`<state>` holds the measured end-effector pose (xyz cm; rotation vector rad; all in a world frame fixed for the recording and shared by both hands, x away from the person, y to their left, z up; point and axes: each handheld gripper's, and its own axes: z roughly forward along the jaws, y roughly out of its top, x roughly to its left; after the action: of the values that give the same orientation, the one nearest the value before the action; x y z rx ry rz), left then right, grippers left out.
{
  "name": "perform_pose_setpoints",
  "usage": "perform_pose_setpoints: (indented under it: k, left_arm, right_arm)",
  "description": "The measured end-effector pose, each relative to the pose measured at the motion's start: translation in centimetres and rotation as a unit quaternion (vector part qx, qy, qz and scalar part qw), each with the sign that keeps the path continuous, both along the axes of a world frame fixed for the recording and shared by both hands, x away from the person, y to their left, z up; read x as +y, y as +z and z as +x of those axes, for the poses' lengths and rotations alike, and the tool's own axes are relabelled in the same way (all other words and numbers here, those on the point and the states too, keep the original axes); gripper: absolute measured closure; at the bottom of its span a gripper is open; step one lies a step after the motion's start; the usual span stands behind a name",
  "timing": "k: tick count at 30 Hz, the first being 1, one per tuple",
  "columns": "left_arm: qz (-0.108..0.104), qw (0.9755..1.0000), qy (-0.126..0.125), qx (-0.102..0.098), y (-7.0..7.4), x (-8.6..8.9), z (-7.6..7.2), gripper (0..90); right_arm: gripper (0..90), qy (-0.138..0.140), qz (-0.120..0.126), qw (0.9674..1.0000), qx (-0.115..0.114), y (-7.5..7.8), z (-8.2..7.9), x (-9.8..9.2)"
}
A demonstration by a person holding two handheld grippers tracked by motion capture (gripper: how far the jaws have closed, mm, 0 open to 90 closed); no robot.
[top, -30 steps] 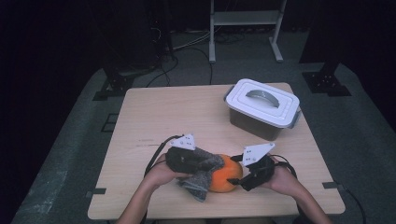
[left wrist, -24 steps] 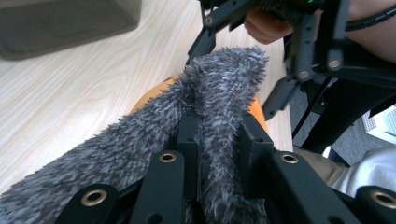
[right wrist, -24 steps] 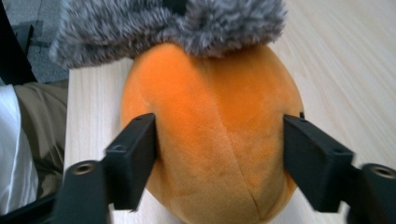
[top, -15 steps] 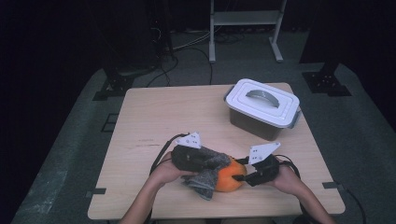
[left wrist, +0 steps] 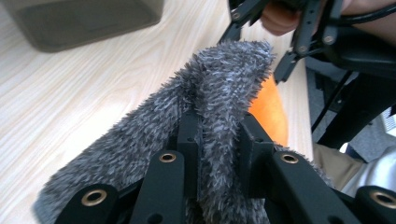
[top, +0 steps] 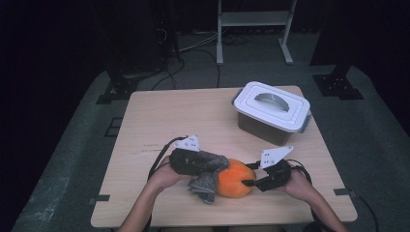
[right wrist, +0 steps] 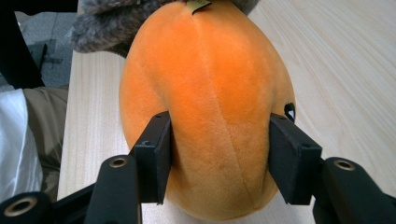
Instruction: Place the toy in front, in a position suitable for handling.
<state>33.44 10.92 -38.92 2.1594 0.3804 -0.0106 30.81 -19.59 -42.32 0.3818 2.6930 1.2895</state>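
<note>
An orange plush toy (top: pixel 234 178) with a grey furry part (top: pixel 207 182) lies near the table's front edge. My left gripper (top: pixel 215 166) is shut on the grey fur (left wrist: pixel 219 84), pinching a fold between its jaws (left wrist: pixel 218 135). The orange body (left wrist: pixel 271 114) lies just past the fold. My right gripper (top: pixel 247 179) comes in from the right. Its jaws have just been closing and now press both sides of the orange body (right wrist: pixel 210 84), with the gripper (right wrist: pixel 219 154) shut on it. The grey fur (right wrist: pixel 112 23) drapes over the toy's far end.
A grey box with a white handled lid (top: pixel 273 111) stands at the back right of the wooden table (top: pixel 183 116). The person's trouser leg and white garment (right wrist: pixel 23 130) are just beyond the table edge.
The right gripper's jaws have closed onto the orange body, and that hand has shifted slightly to the right. The left gripper and the grey fur have stayed put.
</note>
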Motion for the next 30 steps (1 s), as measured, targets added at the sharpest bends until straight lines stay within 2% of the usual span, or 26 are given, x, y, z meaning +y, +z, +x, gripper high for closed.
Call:
perform_pose_setpoints:
  k: [2,4,7,9,12,15,20,22,26,28,30]
  left_arm:
    - [0.001,1.0000,0.004,0.000,0.1,0.2,0.0,73.8]
    - [-0.009,1.0000,-0.002,0.004,0.2,0.0,-0.1,73.9]
    - [-0.021,0.9994,-0.026,0.004,0.3,-1.0,-0.5,73.8]
    - [-0.022,0.9991,-0.038,0.000,0.5,-1.8,-0.8,73.8]
    - [-0.014,0.9991,-0.040,-0.008,0.8,-2.3,-1.0,73.9]
    - [-0.004,0.9995,-0.030,-0.013,0.8,-2.0,-0.9,73.9]
    - [-0.016,0.9997,-0.016,-0.009,0.4,-1.0,-0.8,73.8]
    - [-0.017,0.9997,-0.015,-0.008,0.3,-1.1,-0.8,73.8]
    - [-0.017,0.9997,-0.016,-0.007,0.2,-1.4,-0.7,73.8]
    - [-0.019,0.9997,-0.016,-0.005,0.2,-1.5,-0.7,73.9]
    - [-0.023,0.9995,-0.020,-0.005,0.3,-1.7,-0.7,73.9]
  right_arm:
    - [44.3,0.002,-0.004,0.9999,-0.009,0.1,-0.2,0.2]
    - [44.2,0.005,-0.008,0.9998,-0.019,0.3,-0.4,0.5]
    - [43.5,0.011,-0.015,0.9994,-0.030,0.7,-0.6,1.2]
    - [43.4,0.014,-0.018,0.9992,-0.032,0.7,-0.5,1.4]
    - [44.2,0.011,-0.015,0.9995,-0.027,0.6,-0.3,1.1]
    - [46.0,0.004,-0.008,0.9998,-0.017,0.2,0.0,0.3]
    - [45.3,-0.011,0.009,0.9999,0.007,-0.4,0.6,-0.9]
    - [41.3,-0.012,0.011,0.9998,0.014,-0.3,0.7,-0.8]
    - [28.3,-0.021,0.003,0.9997,0.013,0.4,0.5,-0.3]
    - [26.4,-0.024,-0.011,0.9996,0.004,0.9,0.3,0.0]
    - [26.4,-0.018,-0.004,0.9998,-0.006,1.6,-0.1,0.2]
